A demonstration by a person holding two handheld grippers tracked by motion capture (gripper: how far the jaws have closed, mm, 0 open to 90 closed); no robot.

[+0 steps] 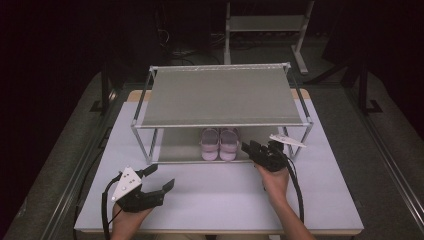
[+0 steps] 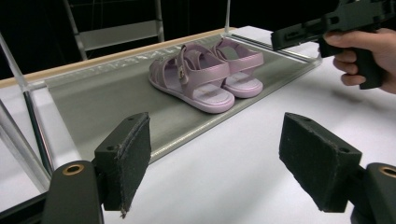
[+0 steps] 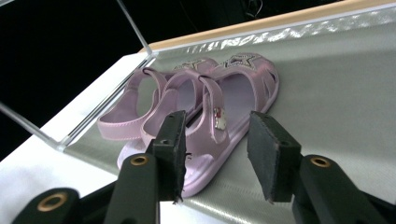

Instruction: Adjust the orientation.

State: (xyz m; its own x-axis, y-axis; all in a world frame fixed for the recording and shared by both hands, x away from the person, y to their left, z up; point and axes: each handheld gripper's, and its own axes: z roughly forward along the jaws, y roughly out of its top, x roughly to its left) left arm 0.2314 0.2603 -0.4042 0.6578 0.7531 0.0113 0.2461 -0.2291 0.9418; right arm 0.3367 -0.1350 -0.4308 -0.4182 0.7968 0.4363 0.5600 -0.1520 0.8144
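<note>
Nearest the person in the high view, the left gripper [image 1: 161,177] hangs over the bare white table [image 1: 215,195], its jaws spread wide with nothing between them. In the left gripper view those two black pads frame open tabletop, and the pair of lilac sandals [image 2: 205,74] lies well ahead of them, beyond the gap and slightly toward the left pad, on the grey lower shelf [image 2: 107,107] of the rack. The other hand with its gripper shows at the upper right of that view, beyond the right pad and well apart from it.

Farther in, the right gripper [image 1: 253,147] points at the front edge of the lower shelf [image 1: 185,145], just beside the sandals [image 1: 219,144]. Its jaws stand open, gripping nothing. In the right gripper view the nearer sandal [image 3: 219,121] sits just ahead of the gap, its heel end and ankle strap running from behind the left pad toward the space between the pads; whether the pad touches the strap cannot be told. The second sandal [image 3: 140,105] lies touching it, off beyond the left pad. Both sandals lie flat with their star-trimmed toes pointing away from the jaws.

Farthest, the rack's grey top shelf [image 1: 220,95] spans above the sandals on a metal frame [image 1: 142,135].
</note>
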